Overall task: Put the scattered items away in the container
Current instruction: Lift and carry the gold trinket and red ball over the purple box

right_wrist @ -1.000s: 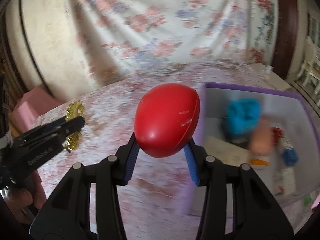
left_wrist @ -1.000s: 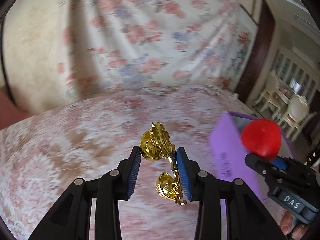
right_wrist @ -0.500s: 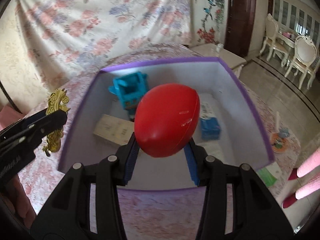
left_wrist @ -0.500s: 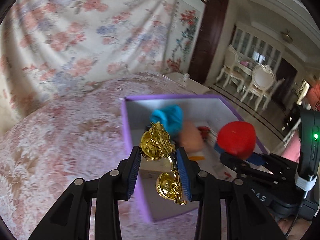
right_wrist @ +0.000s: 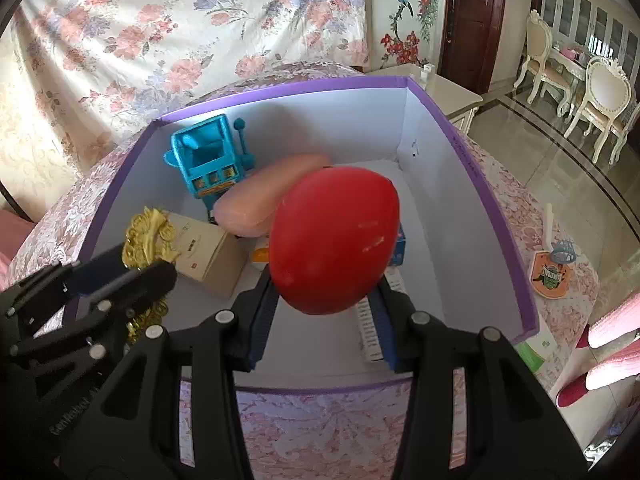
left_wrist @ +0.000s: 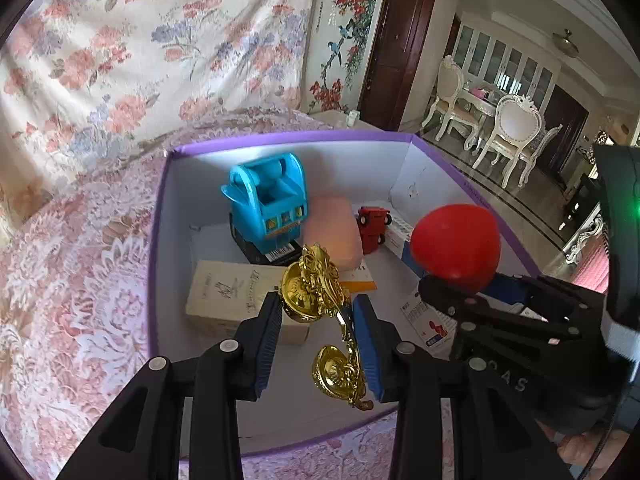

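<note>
My left gripper is shut on a gold ornament, held over the near left part of the purple box. My right gripper is shut on a red egg-shaped ball above the box's middle. In the left wrist view the red ball and right gripper hang to the right; in the right wrist view the left gripper with the gold ornament is at the left. Inside the purple box lie a blue toy machine, a pink soap-like block, a red toy car and a beige carton.
The box stands on a pink-and-white lace cloth. A small orange badge and a green-edged card lie on the cloth right of the box. A flowered curtain hangs behind. Chairs stand far right.
Both grippers have swung right from over the bare cloth to above the open box, still holding the gold ornament and the red ball. The box's contents have come into view.
</note>
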Demonstrator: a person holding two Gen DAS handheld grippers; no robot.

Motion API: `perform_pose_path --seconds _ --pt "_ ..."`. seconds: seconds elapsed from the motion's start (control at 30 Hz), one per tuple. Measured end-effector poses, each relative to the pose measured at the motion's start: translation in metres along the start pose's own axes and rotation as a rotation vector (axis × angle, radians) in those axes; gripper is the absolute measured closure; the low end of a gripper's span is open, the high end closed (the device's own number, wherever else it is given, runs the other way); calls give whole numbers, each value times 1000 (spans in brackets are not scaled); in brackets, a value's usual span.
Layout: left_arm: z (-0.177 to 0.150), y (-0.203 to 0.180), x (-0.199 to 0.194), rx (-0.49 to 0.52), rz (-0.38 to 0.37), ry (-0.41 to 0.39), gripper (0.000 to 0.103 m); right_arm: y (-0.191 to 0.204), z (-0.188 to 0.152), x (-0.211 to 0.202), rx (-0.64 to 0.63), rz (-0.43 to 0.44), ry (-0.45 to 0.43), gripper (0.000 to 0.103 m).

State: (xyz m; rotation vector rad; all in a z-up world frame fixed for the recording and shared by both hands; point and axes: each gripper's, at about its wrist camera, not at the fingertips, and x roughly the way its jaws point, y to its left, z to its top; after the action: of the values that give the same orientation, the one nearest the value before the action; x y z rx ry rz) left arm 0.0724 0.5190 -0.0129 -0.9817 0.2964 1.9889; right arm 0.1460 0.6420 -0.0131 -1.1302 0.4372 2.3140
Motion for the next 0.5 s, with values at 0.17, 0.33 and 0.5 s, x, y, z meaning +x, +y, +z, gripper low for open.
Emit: perform_pose_path --seconds 0.17,0.33,0.5 --pt "-1 3 6 -15 13 11 65 2 1 8 -18 2 22 55" --pt "1 7 11 -18 16 20 65 7 -1 14 -38 -5 41 55" --pt "-1 7 17 -17 14 34 65 8 -2 18 -53 -11 56 55"
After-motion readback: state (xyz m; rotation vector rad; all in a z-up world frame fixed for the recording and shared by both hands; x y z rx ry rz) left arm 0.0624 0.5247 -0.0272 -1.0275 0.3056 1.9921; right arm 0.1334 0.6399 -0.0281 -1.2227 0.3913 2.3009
